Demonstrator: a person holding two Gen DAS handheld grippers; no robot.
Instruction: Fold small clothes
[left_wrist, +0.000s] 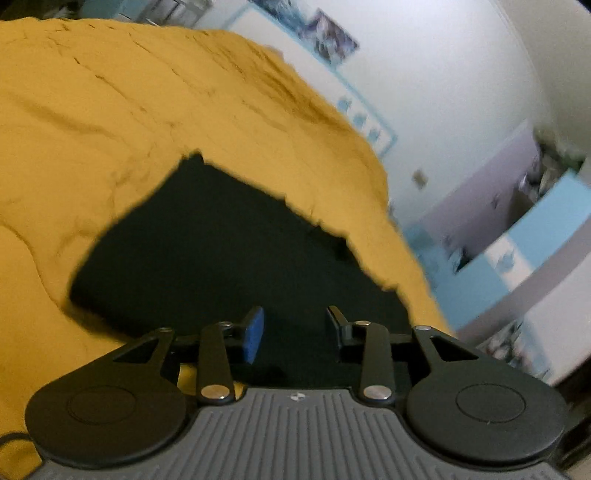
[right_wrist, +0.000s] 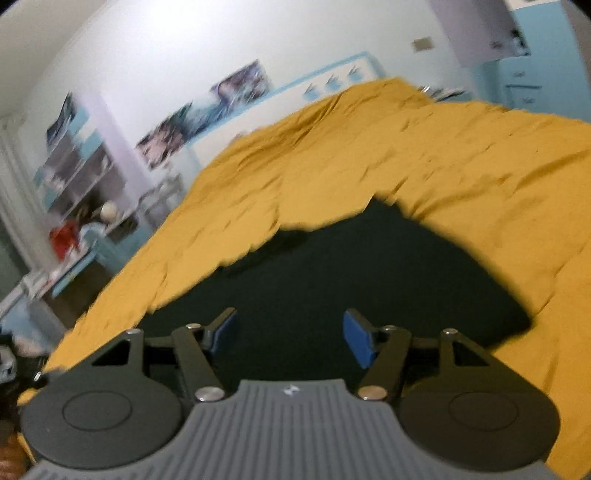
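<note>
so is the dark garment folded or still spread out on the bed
Folded, it seems: the dark garment lies as a compact flat shape with straight edges on the yellow bedspread. Blur hides the layers. Neither pair of tongs holds it.

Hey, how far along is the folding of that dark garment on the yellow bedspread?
Looks done: the dark garment lies flat on the yellow bedspread as a compact shape with fairly straight edges, though blur hides any fold lines. In hand: nothing; the left gripper and right gripper are both open over it, with nothing between the jaws. Left: possibly another fold or tidying; no other clothes are in view.
</note>
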